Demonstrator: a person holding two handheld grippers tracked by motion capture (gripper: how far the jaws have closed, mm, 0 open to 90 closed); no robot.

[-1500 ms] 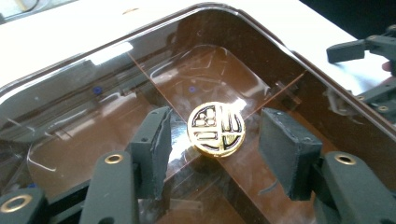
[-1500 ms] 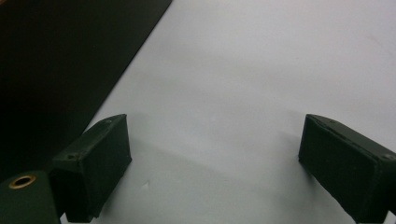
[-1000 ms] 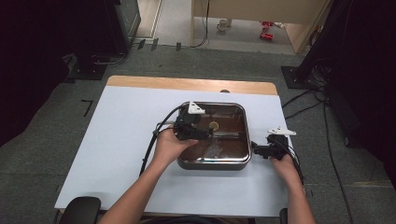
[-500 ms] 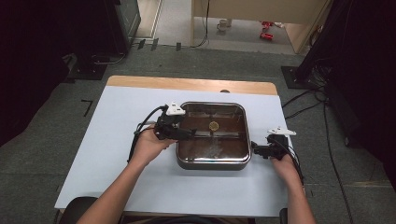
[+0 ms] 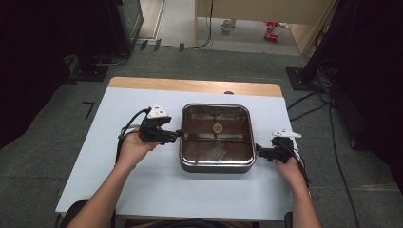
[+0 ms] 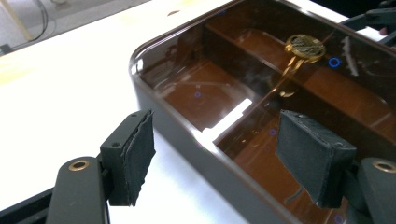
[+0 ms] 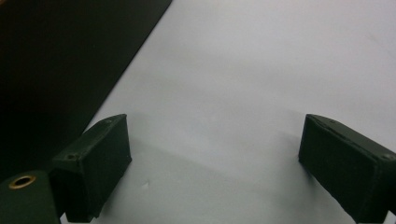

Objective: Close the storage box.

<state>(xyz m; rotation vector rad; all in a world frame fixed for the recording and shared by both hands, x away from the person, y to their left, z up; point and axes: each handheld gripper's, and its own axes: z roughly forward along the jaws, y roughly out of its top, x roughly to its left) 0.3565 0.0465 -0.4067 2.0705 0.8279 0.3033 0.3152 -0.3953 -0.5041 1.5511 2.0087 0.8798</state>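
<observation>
A square metal pan (image 5: 215, 167) with a glossy brown, partitioned inside sits mid-table. A small gold round piece (image 5: 217, 127) (image 6: 305, 46) lies at its centre. My left gripper (image 5: 177, 136) is at the pan's left side, open. In the left gripper view its jaws (image 6: 224, 161) straddle the pan's near wall (image 6: 196, 149), one pad outside over the table, the other over the inside. My right gripper (image 5: 259, 151) is at the pan's right side, open. Its jaws (image 7: 212, 163) hang over bare table, with the dark pan wall (image 7: 46, 70) beside them.
The pan stands on a white sheet (image 5: 142, 180) covering the table, with a wooden strip (image 5: 190, 85) along the far edge. Cables trail from both grippers. Dark stands and cables are on the carpet around the table.
My left gripper has pulled back leftward from over the pan's inside to its left wall. The right gripper has stayed put.
</observation>
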